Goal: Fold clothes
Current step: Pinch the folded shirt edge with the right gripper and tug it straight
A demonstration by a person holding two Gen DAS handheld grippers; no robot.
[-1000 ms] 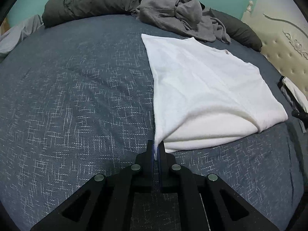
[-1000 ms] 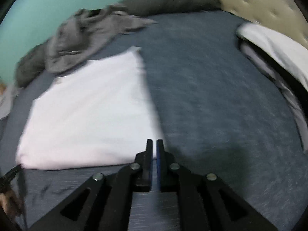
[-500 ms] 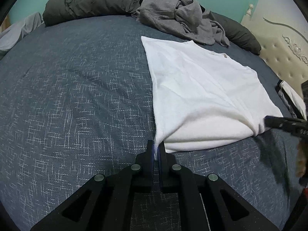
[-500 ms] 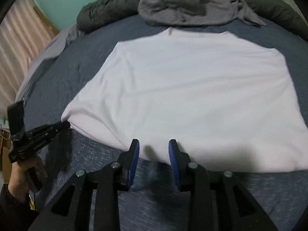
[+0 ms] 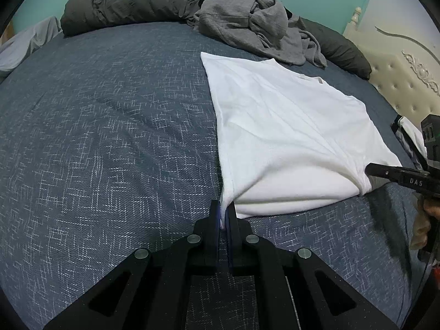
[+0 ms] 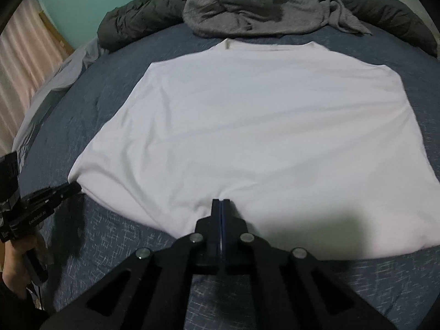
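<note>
Left gripper (image 5: 223, 214) jaws clench the white shirt (image 5: 288, 137) corner at lower centre; right gripper (image 6: 220, 211) jaws pinch its near hem.

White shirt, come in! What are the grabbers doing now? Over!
Left gripper and right gripper shut on white shirt near edge. Shirt flat on bed. Grey hoodie beyond, clear.

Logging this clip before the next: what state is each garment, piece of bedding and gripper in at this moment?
white T-shirt: lying flat on the bed, already folded, near edge doubled.
left gripper: shut on the shirt's near corner.
right gripper: shut on the shirt's near edge.
grey hoodie: crumpled, unfolded, beyond the shirt.
dark quilt: bunched along the far side.
blue bedcover: spread out, lightly creased.
</note>
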